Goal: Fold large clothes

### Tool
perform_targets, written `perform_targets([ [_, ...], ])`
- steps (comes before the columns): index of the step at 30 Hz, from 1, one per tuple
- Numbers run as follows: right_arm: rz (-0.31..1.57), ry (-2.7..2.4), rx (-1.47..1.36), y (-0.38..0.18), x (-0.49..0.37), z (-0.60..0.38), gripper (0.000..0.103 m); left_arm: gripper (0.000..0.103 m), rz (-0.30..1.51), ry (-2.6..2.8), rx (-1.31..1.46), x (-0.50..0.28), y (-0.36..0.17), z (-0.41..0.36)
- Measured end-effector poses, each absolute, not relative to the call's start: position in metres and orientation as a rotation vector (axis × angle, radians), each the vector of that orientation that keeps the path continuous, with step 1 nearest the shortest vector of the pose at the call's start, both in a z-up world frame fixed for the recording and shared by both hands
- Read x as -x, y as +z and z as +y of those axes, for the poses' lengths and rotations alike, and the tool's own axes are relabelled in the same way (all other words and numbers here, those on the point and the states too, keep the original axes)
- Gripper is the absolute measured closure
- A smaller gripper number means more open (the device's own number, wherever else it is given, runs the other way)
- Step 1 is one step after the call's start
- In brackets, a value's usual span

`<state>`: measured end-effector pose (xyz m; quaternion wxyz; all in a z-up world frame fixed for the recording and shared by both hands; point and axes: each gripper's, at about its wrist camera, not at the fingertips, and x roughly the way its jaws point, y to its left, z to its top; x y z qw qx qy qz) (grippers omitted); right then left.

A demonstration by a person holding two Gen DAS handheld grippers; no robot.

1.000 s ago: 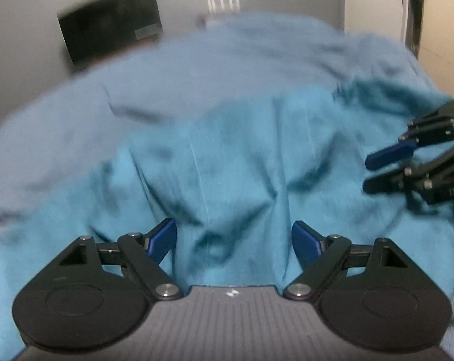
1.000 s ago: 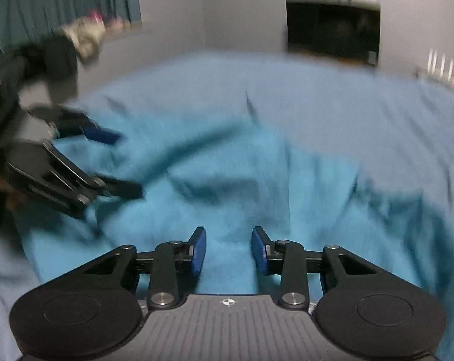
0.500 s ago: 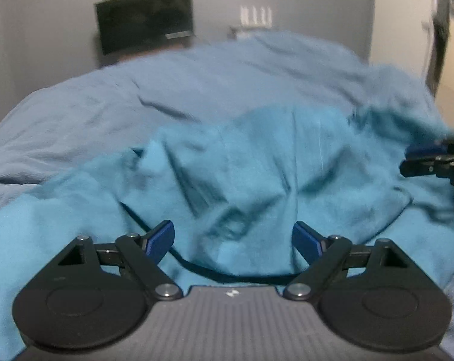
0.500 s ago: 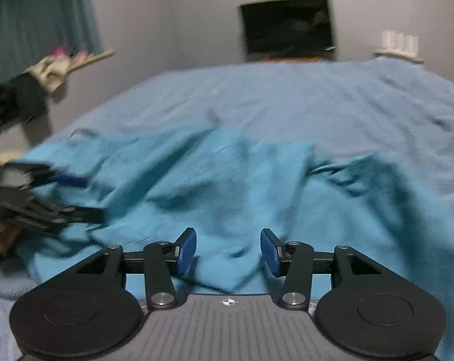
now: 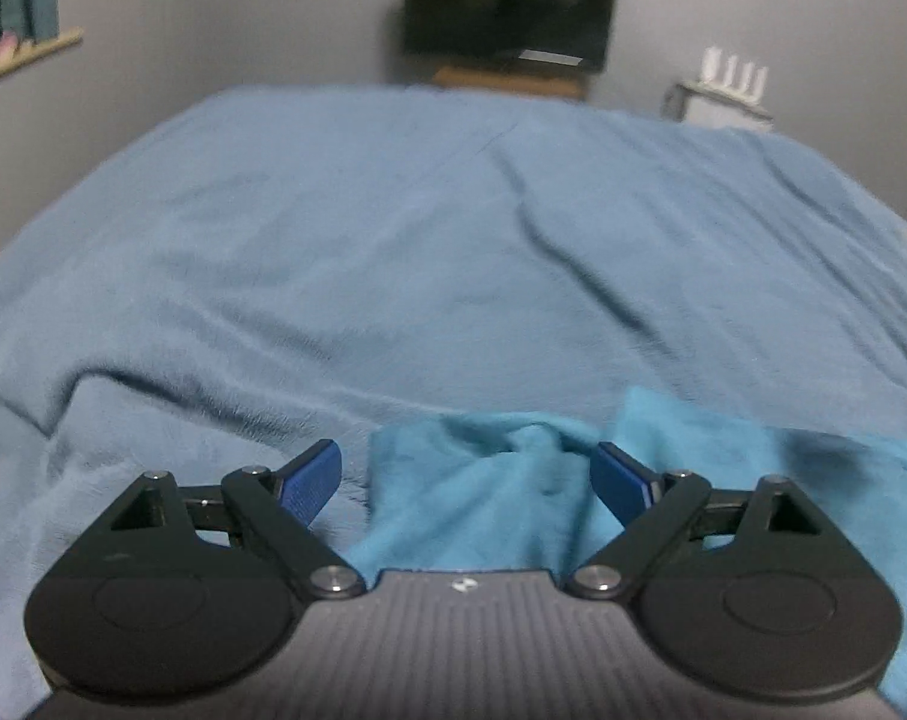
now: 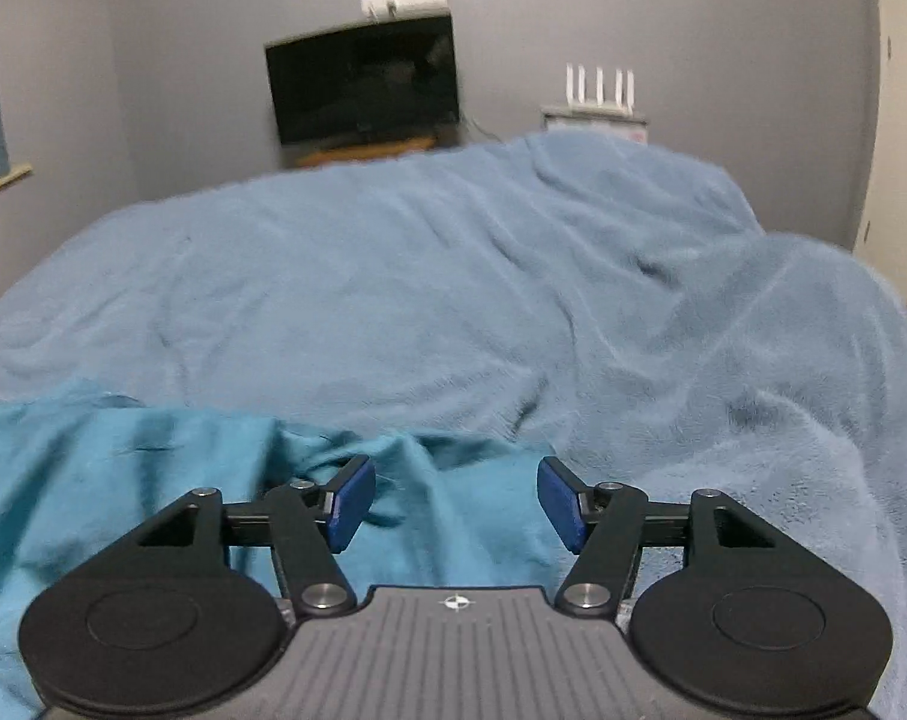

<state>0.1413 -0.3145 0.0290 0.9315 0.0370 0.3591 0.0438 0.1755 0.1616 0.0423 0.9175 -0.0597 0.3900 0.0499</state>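
Note:
A bright teal garment (image 5: 501, 492) lies rumpled on a bed at the near edge of both views. In the left wrist view my left gripper (image 5: 468, 483) is open, with the garment's left edge lying between and below its blue pads. In the right wrist view the garment (image 6: 123, 480) spreads to the left, and its right end bunches below my right gripper (image 6: 450, 501), which is open and holds nothing. Neither gripper shows in the other's view.
A wide grey-blue fleece blanket (image 5: 453, 240) covers the bed (image 6: 453, 300) with shallow wrinkles. A dark TV (image 5: 510, 6) on a wooden stand and a white router (image 6: 597, 90) stand against the far wall. A window ledge (image 5: 27, 54) is at left.
Both cameras have pulled back and tilted up: the garment, which filled the views, now shows only at the bottom. The right gripper has opened wider. Each gripper has left the other's view.

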Motion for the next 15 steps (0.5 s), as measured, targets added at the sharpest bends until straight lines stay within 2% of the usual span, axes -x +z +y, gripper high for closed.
perform_targets([
  [3, 0.8, 0.094, -0.119, 0.006, -0.163, -0.323, 0.039, 0.013, 0.888, 0.126, 0.102, -0.193, 0.012, 0.174],
  [6, 0.867, 0.141, -0.153, -0.019, -0.178, -0.323, 0.038, 0.012, 0.922, 0.084, 0.2, -0.198, -0.016, 0.192],
  [9, 0.895, 0.144, -0.151, -0.031, -0.189, -0.321, 0.034, 0.011, 0.926, 0.055, 0.29, -0.201, -0.024, 0.207],
  [11, 0.896, 0.152, -0.169, -0.037, -0.198, -0.325, 0.028, 0.01, 0.937, 0.038, 0.295, -0.208, -0.029, 0.209],
  [15, 0.893, 0.152, -0.166, -0.039, -0.209, -0.324, 0.026, 0.006, 0.949, 0.019, 0.249, -0.222, -0.036, 0.204],
])
